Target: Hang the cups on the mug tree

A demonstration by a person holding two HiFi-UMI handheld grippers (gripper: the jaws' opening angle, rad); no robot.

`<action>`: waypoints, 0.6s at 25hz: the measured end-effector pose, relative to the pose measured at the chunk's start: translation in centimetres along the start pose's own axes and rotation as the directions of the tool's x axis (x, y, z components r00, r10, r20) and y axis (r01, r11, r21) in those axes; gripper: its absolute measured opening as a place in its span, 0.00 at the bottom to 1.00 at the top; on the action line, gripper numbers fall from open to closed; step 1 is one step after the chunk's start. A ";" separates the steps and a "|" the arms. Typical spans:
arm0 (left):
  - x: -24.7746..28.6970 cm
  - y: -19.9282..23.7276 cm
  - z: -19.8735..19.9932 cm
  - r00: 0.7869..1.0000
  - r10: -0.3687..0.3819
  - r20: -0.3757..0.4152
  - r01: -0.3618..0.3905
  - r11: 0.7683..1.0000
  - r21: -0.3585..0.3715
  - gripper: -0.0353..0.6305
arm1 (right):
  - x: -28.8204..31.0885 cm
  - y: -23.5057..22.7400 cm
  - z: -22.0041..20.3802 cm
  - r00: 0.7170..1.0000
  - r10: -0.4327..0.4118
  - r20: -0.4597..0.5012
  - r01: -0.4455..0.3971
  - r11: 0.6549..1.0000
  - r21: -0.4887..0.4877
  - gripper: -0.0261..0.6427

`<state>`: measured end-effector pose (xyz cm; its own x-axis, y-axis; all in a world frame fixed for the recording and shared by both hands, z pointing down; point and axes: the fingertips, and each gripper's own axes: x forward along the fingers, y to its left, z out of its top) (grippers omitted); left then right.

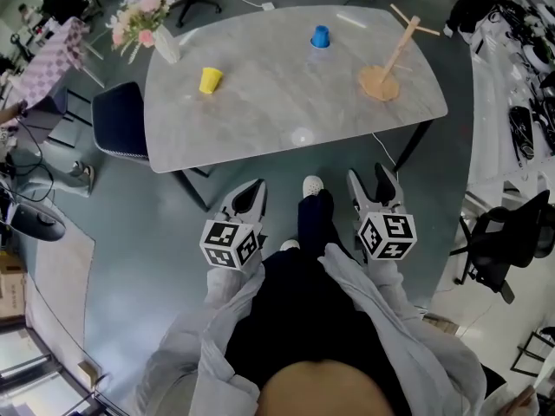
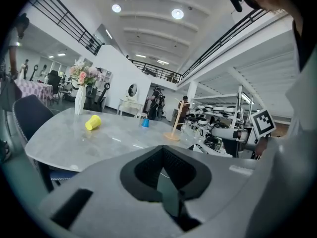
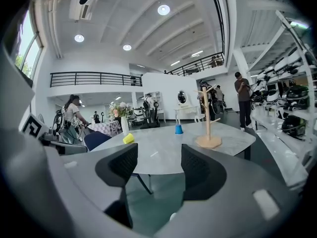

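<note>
Standing short of the desk (image 1: 260, 124); judged the approach step, with no cup taken. Left gripper (image 1: 251, 194) jaws together, empty; right gripper (image 1: 373, 185) jaws well apart, empty. Yellow cup (image 1: 210, 80), blue cup (image 1: 320, 36) and mug tree (image 1: 388, 68) lie well ahead of both jaws. Next move: reach forward and close on a cup.

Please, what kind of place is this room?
Probably a large workshop or lab hall, not a home: a railed balcony up high, shelves of equipment along one side, and an office chair near the table.
</note>
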<state>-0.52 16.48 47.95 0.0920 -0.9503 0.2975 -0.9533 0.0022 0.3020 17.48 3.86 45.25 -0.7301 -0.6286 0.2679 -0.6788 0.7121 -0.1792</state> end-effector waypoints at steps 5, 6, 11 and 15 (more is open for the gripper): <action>3.0 0.9 0.9 1.000 0.008 -0.002 -0.008 1.000 -0.006 0.05 | 2.9 -1.6 0.1 1.000 0.018 -0.013 -0.018 1.000 0.008 0.44; 3.8 1.0 1.3 1.000 0.009 -0.003 -0.009 1.000 -0.003 0.05 | 3.6 -2.2 0.3 1.000 0.020 -0.013 -0.020 1.000 0.011 0.44; 8.3 3.1 3.6 1.000 0.023 -0.006 -0.023 1.000 0.008 0.05 | 8.6 -4.3 1.8 0.999 0.036 -0.013 -0.036 0.999 0.024 0.44; 12.4 4.9 5.4 0.999 0.034 -0.008 -0.034 0.999 0.001 0.05 | 13.1 -6.3 3.0 0.998 0.052 -0.022 -0.051 0.998 0.024 0.44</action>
<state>-5.58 3.05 48.26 0.0621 -0.9472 0.3145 -0.9560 0.0340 0.2914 11.96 -9.78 47.00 -0.7625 -0.5838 0.2789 -0.6421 0.7358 -0.2152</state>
